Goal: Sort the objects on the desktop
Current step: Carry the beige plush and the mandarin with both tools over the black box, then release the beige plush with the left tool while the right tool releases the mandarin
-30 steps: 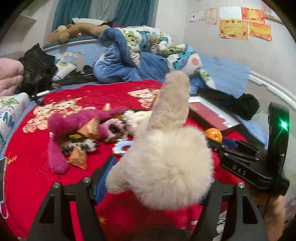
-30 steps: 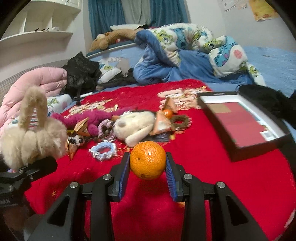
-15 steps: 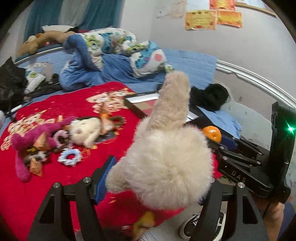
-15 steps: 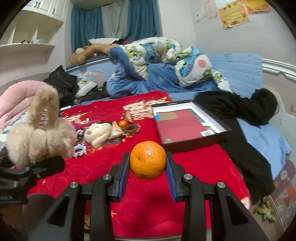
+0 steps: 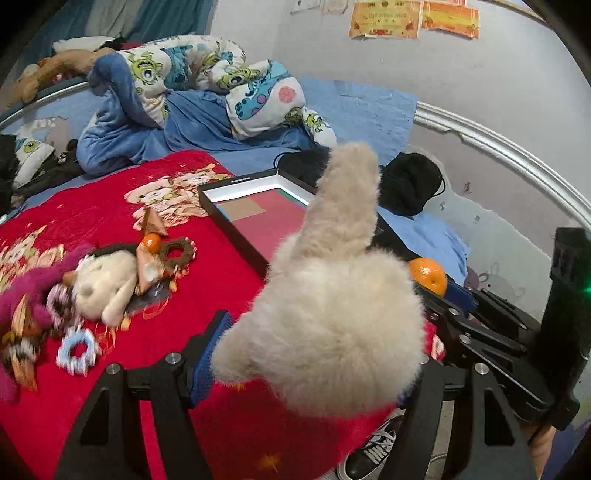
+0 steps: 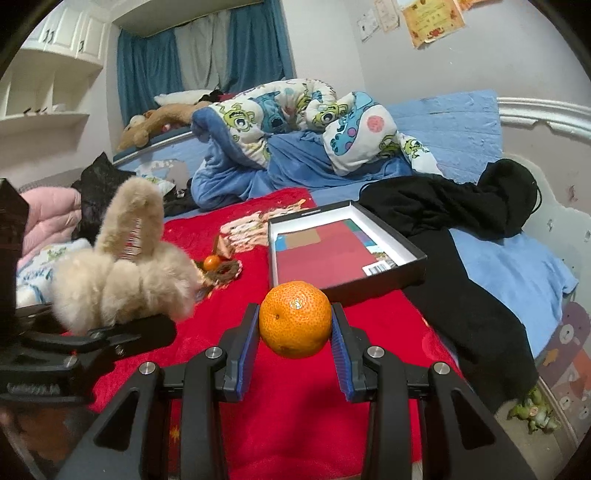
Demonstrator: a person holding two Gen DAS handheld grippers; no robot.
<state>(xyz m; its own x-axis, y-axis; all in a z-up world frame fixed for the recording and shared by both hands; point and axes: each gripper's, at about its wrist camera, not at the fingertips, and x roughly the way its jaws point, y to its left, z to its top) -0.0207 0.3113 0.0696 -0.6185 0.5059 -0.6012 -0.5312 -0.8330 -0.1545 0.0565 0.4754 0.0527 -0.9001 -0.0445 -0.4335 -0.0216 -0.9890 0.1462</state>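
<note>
Room: bedroom with pale walls, teal curtains (image 6: 147, 74), white shelves (image 6: 48, 110) on one side, some orange certificates (image 5: 384, 18) stuck up high.
Bed: big one with a curved silver rail (image 5: 498, 147) and a blue sheet (image 6: 509, 266); everything sits on it.
Quilt: puffy cartoon-monster quilt (image 6: 295, 114) bunched up at the back, soft and lumpy.
Red blanket (image 6: 303, 406): fuzzy, bear print, this is the working surface.
Black clothes (image 6: 461, 221): draped off the blanket's edge, beside the box.
Box (image 6: 413, 273): shallow black rectangular tray, white inner walls, red card lying flat inside, on the red blanket.
Earmuffs (image 5: 332, 314): cream, super fluffy, band sticking upward; left tongs (image 5: 306, 358) are clamped on them, held above the blanket.
Toy pile (image 5: 92, 288): pink plush, cream plush, scrunchies, small orange, bit blurry.
Mandarin (image 6: 295, 319): round, dimpled peel, pinched between the blue pads of the right tongs (image 6: 293, 332), hanging in front of the box's near edge.
</note>
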